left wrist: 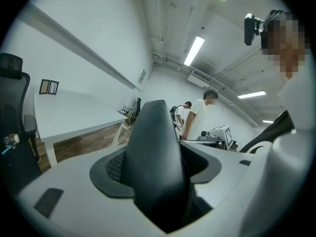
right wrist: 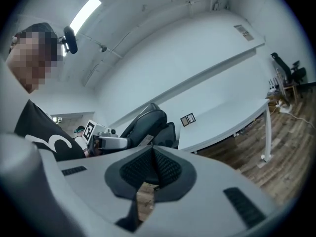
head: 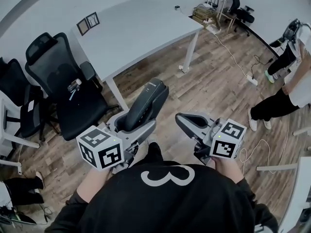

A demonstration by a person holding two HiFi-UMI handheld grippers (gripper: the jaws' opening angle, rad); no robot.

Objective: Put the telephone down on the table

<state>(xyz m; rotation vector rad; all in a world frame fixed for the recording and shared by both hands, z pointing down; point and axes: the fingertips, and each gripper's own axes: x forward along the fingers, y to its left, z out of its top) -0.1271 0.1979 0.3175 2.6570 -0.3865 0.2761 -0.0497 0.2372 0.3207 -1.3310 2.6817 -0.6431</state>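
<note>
left gripper (head: 137,124): fingers pinching the phone (head: 148,103)
right gripper (right wrist: 148,168): fingers pressed together
counter (head: 141,28): well apart from the phone

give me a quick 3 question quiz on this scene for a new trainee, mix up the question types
1. True or false: the telephone is not yet on the white table.
2. Fill in: the right gripper's fingers are ___, with nothing between them.
3. Which one grips the telephone? A) the left gripper B) the right gripper C) both

Key: 1 true; 2 together; 3 A
</note>
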